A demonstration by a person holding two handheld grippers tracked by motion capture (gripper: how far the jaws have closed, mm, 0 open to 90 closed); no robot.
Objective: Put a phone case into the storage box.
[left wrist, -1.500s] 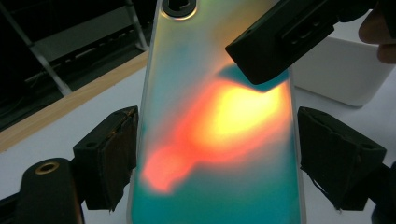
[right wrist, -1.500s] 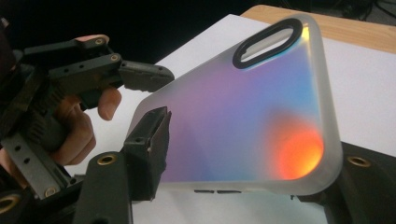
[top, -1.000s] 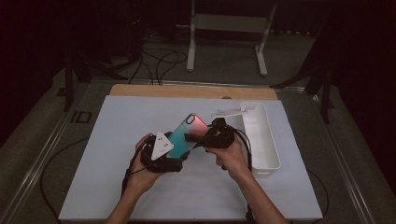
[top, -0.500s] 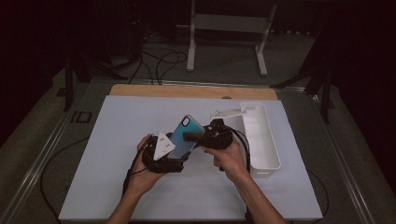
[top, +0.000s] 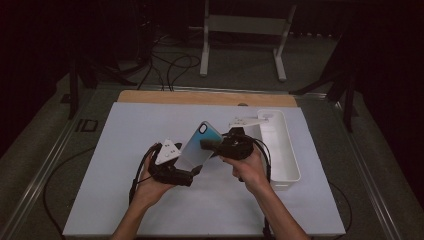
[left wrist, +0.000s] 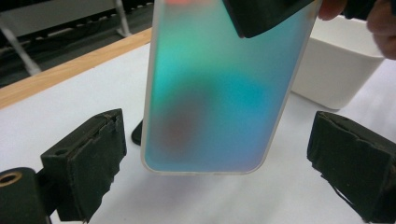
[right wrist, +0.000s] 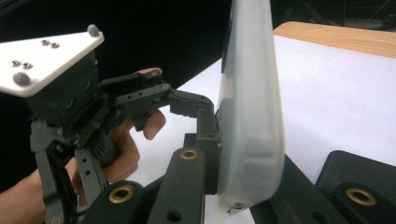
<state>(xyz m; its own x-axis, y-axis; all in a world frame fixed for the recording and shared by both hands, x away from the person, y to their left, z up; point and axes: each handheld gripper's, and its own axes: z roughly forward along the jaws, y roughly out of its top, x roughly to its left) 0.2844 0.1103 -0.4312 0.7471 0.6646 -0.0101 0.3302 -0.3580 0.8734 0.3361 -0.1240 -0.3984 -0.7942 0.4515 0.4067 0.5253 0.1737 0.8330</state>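
Observation:
An iridescent teal phone case (top: 196,149) is held up above the white table top (top: 115,200), tilted, with its camera hole at the top. My right gripper (top: 209,145) is shut on its upper right edge. In the right gripper view the case (right wrist: 250,107) stands edge-on between the jaws of my right gripper (right wrist: 243,186). My left gripper (top: 190,175) sits at the case's lower end. In the left gripper view the case (left wrist: 215,93) hangs between the wide-apart jaws of my left gripper (left wrist: 222,144), which touch nothing.
A long white bin (top: 282,150) stands on the table to the right of my right hand, with a white bracket-like part (top: 247,121) at its far end. A wooden strip (top: 205,98) runs along the table's far edge. Cables lie on the floor beyond.
The case has tipped slightly and shifted a little toward the left gripper. Both hands stay nearly where they were.

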